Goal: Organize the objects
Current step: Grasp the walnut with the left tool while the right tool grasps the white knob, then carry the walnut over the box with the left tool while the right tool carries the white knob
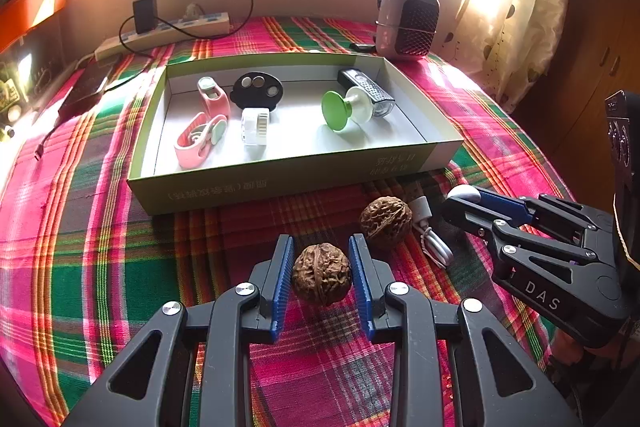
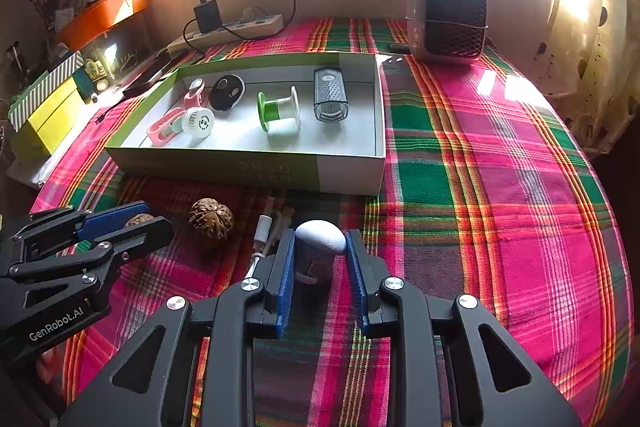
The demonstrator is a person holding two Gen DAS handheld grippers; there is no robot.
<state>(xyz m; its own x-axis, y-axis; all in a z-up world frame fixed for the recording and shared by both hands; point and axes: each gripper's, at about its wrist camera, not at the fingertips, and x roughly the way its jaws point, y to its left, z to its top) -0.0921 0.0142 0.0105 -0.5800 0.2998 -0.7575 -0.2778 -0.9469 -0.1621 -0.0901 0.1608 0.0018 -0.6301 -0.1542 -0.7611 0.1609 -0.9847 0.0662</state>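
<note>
My left gripper (image 1: 321,277) is shut on a brown walnut (image 1: 322,279), held just above the plaid cloth. A second walnut (image 1: 386,222) lies on the cloth to its right, next to a white cable (image 1: 434,241). My right gripper (image 2: 320,259) is shut on a pale egg-shaped object (image 2: 321,235); it also shows in the left wrist view (image 1: 464,193). The open green-and-white box (image 1: 280,183) lies beyond, holding pink clips (image 1: 200,139), a black disc (image 1: 256,91), a white round piece (image 1: 255,125), a green-and-white spool (image 1: 346,109) and a bike light (image 1: 366,89).
A small heater (image 2: 448,17) stands at the back right. A power strip with a black charger (image 2: 228,25) lies along the back wall. Yellow and striped boxes (image 2: 44,107) sit at the left. The plaid cloth (image 2: 500,187) stretches bare to the right of the box.
</note>
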